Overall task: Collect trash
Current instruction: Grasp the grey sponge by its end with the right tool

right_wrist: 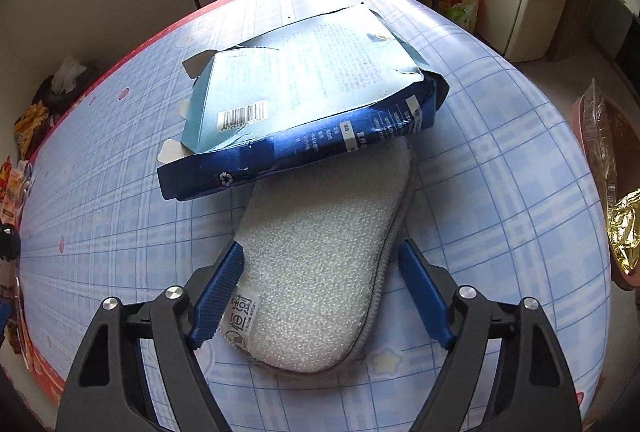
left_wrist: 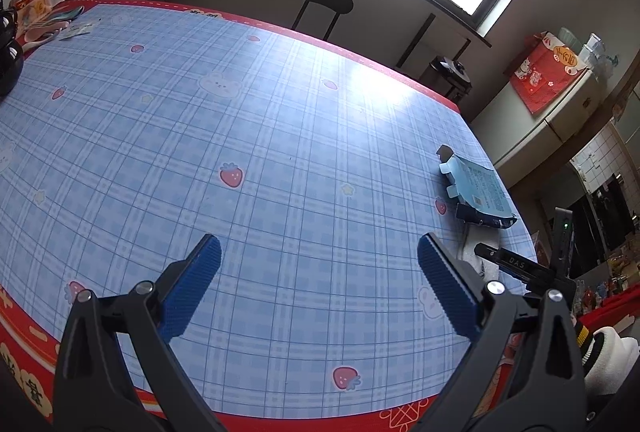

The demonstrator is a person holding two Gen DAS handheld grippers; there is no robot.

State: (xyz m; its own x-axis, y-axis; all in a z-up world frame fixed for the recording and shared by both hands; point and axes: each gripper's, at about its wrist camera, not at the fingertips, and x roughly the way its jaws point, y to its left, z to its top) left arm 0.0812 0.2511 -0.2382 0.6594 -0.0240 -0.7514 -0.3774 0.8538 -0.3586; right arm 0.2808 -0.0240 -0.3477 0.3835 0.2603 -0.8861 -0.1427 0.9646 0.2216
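Between the blue pads of the right gripper (right_wrist: 322, 292) a white sponge pad (right_wrist: 320, 264) is seen lying flat on the checked tablecloth (right_wrist: 500, 159); its left pad touches the sponge's edge, its right pad stands just clear, so nothing is gripped. Just ahead, a torn blue carton (right_wrist: 296, 103) is propped over the sponge's far end. Wide-spread jaws are shown on the left gripper (left_wrist: 318, 264), held over bare cloth, with the carton (left_wrist: 478, 191) ahead to its right.
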